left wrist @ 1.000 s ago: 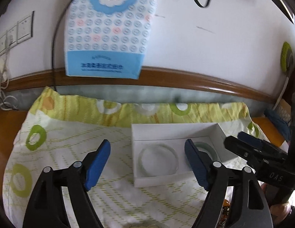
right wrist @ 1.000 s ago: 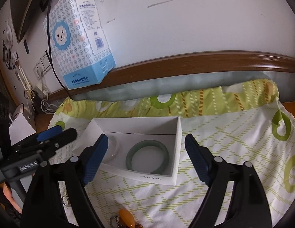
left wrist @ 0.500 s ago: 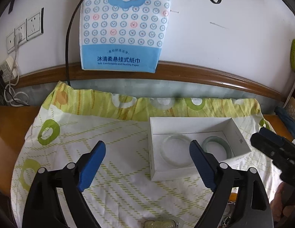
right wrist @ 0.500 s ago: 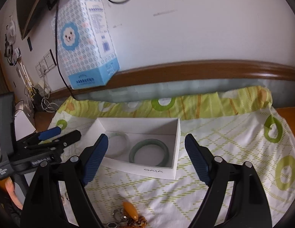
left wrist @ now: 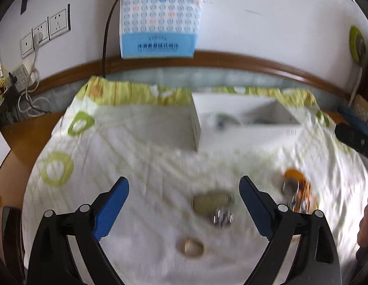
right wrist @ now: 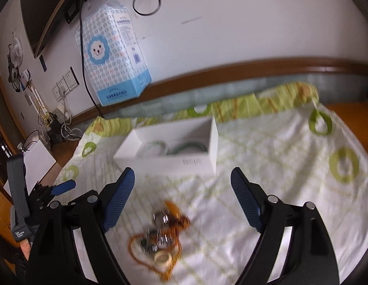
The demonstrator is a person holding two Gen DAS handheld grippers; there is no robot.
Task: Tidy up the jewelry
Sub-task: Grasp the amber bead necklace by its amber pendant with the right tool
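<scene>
I am holding my left tongs (left wrist: 181, 204) and right tongs (right wrist: 182, 196) wide open, gripping nothing, over a beaded amber necklace (right wrist: 157, 242) on crumpled green-ringed cloth (right wrist: 290, 166) near the white cardboard box (right wrist: 174, 162).

Box (right wrist: 174, 163) on cloth (right wrist: 278, 166) ahead of my grippers, two bangles (right wrist: 184, 147) inside. Bead necklace (right wrist: 157, 239) on cloth nearer me. Tissue pack (left wrist: 160, 16) on wall behind box.

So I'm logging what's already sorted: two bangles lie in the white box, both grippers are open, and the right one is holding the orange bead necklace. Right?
Not quite. The right gripper holds nothing: in the right wrist view the orange bead necklace lies on the cloth below its open fingers. The two bangles are in the white box, and the left gripper is open too.
</scene>
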